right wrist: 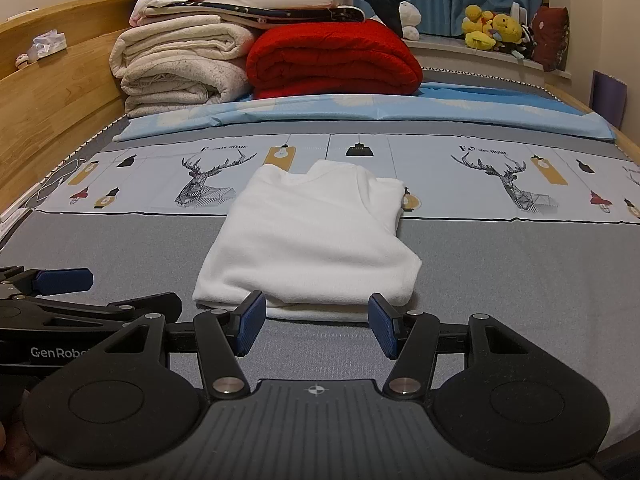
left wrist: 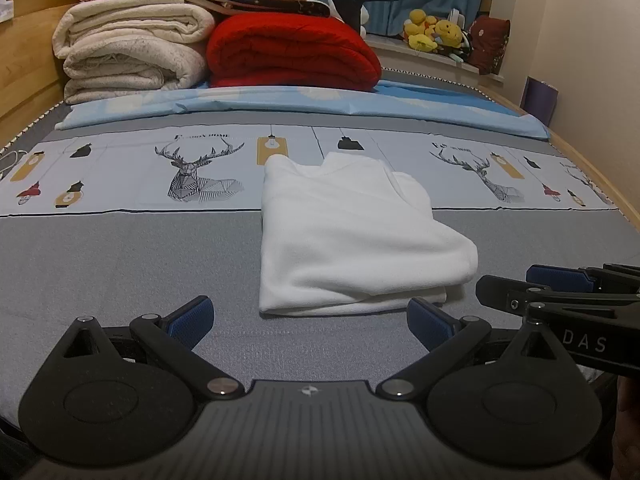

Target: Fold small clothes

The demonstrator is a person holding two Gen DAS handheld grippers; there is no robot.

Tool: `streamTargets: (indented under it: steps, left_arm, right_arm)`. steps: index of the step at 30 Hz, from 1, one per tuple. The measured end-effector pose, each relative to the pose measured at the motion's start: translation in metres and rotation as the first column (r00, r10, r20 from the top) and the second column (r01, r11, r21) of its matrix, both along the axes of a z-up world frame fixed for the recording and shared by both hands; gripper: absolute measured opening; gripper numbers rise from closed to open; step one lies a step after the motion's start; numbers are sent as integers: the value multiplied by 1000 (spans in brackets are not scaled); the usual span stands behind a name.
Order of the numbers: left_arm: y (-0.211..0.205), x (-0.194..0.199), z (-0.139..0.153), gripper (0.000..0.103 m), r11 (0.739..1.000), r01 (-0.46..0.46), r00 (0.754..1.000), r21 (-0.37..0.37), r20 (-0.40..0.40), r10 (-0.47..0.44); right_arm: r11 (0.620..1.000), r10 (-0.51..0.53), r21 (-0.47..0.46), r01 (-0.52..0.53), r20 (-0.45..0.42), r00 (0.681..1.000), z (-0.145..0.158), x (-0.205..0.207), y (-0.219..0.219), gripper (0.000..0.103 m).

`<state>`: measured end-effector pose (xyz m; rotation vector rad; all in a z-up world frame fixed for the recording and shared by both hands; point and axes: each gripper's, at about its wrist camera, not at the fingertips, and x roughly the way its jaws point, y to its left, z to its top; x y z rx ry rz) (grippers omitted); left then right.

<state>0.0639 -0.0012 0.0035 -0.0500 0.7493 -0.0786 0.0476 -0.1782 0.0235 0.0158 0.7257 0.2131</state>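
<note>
A small white garment point(left wrist: 352, 236) lies folded into a rough rectangle on the grey bed cover, its collar end towards the far side. It also shows in the right wrist view point(right wrist: 312, 240). My left gripper point(left wrist: 310, 322) is open and empty, just short of the garment's near edge. My right gripper point(right wrist: 316, 326) is open and empty, its blue fingertips at the garment's near edge. The right gripper appears at the right of the left wrist view point(left wrist: 560, 284). The left gripper appears at the left of the right wrist view point(right wrist: 60, 282).
Folded cream blankets point(left wrist: 132, 52) and a red quilt point(left wrist: 292, 56) are stacked at the far end on a light blue sheet point(left wrist: 304, 106). A wooden bed frame point(right wrist: 52, 92) runs along the left. Plush toys point(right wrist: 496, 28) sit on the window ledge.
</note>
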Motion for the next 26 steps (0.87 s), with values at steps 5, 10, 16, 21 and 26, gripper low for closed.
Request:
streamTargets:
  steps: [5, 10, 16, 21, 26]
  left_arm:
    - [0, 0, -2, 103, 1000, 4, 1000, -1, -1, -4]
    - [1, 1, -5, 103, 1000, 9, 1000, -4, -6, -9]
    - [2, 1, -6, 103, 1000, 10, 1000, -4, -7, -10]
    - [2, 1, -5, 103, 1000, 10, 1000, -4, -6, -10]
    - [3, 1, -7, 103, 1000, 11, 1000, -4, -8, -11]
  right_arm:
    - [1000, 0, 0, 0, -2, 1000, -2, 0, 0, 58]
    - [1000, 2, -1, -2, -5, 1000, -5, -1, 0, 58]
    - [1000, 2, -1, -2, -6, 1000, -5, -1, 0, 58]
    - [1000, 2, -1, -2, -7, 1000, -6, -1, 0, 58]
    - [1000, 2, -1, -2, -8, 1000, -5, -1, 0, 58]
